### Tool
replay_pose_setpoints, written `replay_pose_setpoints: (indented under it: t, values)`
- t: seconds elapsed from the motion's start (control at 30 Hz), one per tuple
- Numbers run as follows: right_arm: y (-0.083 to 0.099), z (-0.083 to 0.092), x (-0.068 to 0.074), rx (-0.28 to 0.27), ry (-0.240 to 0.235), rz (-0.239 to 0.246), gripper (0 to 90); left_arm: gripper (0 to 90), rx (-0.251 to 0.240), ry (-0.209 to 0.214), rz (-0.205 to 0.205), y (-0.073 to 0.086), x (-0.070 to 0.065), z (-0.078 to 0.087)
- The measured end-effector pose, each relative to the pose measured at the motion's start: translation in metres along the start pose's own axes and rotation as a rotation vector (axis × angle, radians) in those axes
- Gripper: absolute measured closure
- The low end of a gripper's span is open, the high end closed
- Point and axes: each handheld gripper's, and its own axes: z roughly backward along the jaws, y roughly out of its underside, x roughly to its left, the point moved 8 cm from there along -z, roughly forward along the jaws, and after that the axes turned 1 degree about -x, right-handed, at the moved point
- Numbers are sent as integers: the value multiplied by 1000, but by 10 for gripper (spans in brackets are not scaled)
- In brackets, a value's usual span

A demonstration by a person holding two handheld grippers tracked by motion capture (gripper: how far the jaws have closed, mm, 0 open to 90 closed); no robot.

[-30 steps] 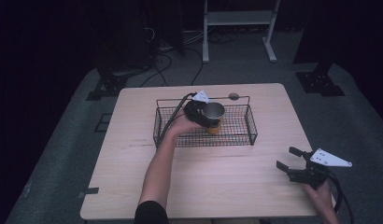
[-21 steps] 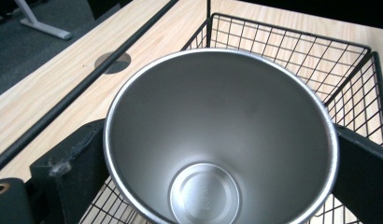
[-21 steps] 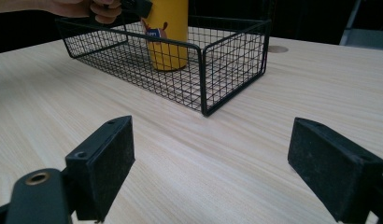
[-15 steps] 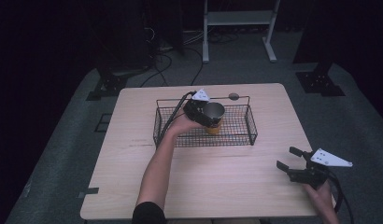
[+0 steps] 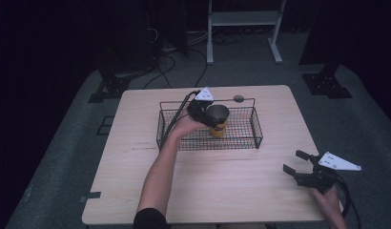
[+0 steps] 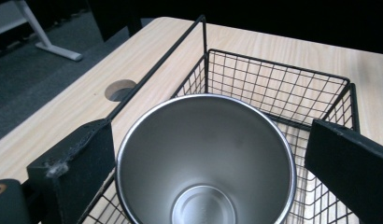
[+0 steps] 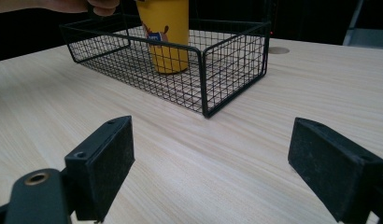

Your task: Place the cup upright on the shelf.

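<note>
cup point(image 5: 218, 121) upright in wire basket point(image 5: 253, 125) | left tongs point(image 5: 209, 114) at its rim (jaws just opened) | right tongs point(image 5: 294, 163) apart

Cut off at the bottom edge of the left gripper view: the steel-lined yellow cup point(image 6: 204, 161) between the black jaws. Cropped above the right gripper point(image 7: 213, 172), at the top edge: cup's rim and hand point(image 7: 82, 4). Too small to read: cup's printed label.

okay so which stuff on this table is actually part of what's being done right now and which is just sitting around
In the job:
- yellow cup, standing in the wire basket
- left gripper, jaws just opened around the cup

Just there:
- right gripper, open over bare table
- table's round hole
- white stand behind
</note>
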Motion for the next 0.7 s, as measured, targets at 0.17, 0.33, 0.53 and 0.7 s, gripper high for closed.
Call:
replay_pose_setpoints:
  t: [0.17,0.33,0.53,0.7]
  values:
    - [0,0,0,2,3,5,134,12,-11,-18,5,-1,3,3]
    - [1,-1,2,10,6,16,133,12,-21,-27,7,-3,6,6]
    - [1,-1,2,10,8,15,133,13,-53,-45,19,-7,7,15]
    - [1,-1,2,11,9,16,133,12,-80,-59,13,-11,4,23]
